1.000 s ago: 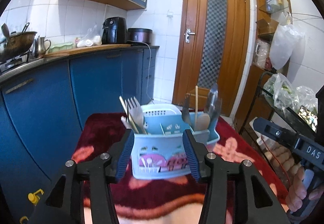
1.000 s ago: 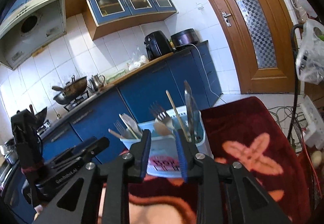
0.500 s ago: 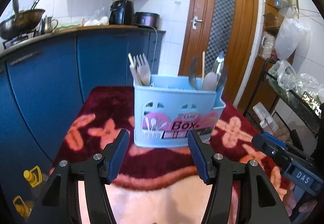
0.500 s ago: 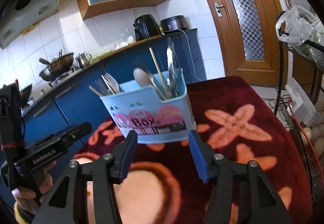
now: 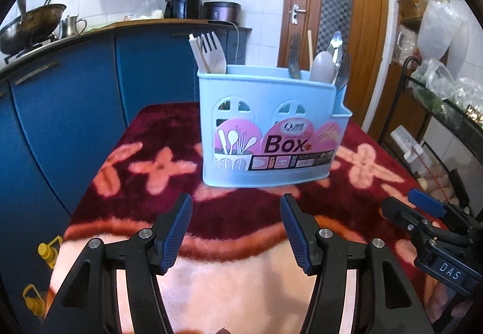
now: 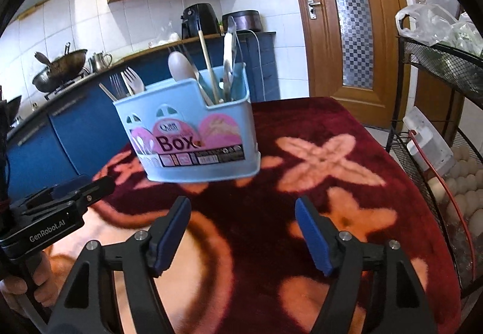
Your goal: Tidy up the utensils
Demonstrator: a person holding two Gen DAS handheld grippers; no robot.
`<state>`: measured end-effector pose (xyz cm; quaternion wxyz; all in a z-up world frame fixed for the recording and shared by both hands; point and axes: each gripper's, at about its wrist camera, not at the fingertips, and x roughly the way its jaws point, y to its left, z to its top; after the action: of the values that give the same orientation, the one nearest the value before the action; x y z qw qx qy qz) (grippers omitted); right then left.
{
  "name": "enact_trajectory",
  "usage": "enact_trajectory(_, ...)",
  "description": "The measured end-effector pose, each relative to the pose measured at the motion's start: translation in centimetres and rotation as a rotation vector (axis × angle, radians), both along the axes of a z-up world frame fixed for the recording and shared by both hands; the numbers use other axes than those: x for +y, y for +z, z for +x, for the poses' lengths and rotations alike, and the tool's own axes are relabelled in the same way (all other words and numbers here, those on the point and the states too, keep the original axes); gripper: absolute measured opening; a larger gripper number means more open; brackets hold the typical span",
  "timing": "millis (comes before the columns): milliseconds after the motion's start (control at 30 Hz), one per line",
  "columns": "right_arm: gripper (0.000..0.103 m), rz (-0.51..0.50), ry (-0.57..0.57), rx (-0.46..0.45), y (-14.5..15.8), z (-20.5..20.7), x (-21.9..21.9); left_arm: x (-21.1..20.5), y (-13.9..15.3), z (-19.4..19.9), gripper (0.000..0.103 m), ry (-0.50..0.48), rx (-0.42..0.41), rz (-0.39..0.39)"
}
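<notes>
A light blue utensil box (image 5: 271, 135) stands upright on the bench (image 5: 145, 135), which is covered in a dark red cloth with a pink flower pattern. Forks (image 5: 212, 52) and chopsticks stick up from the box's left compartment; a spoon (image 5: 321, 67), another fork and more utensils fill its right one. The left claw (image 5: 235, 231) hovers in front of the box, jaws apart, nothing between them. The right claw (image 6: 243, 231), in front of the box and to its right, has just been opening and is also empty.
</notes>
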<state>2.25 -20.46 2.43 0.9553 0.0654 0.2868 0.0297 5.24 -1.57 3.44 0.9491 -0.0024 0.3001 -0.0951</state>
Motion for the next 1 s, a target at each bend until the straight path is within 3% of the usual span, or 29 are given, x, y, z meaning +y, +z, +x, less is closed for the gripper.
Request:
enact_trajectory(367, 0.074, -0.017, -0.008, 0.033, -1.5, 0.2, 0.2, -0.2, -1.5, 0.4, 0.062, 0.029, 0.010, 0.017)
enact_trajectory(1000, 0.075, -0.006, -0.012, 0.047, -1.7, 0.4, 0.0, -0.5, -1.7, 0.5, 0.062, 0.027, 0.010, 0.027)
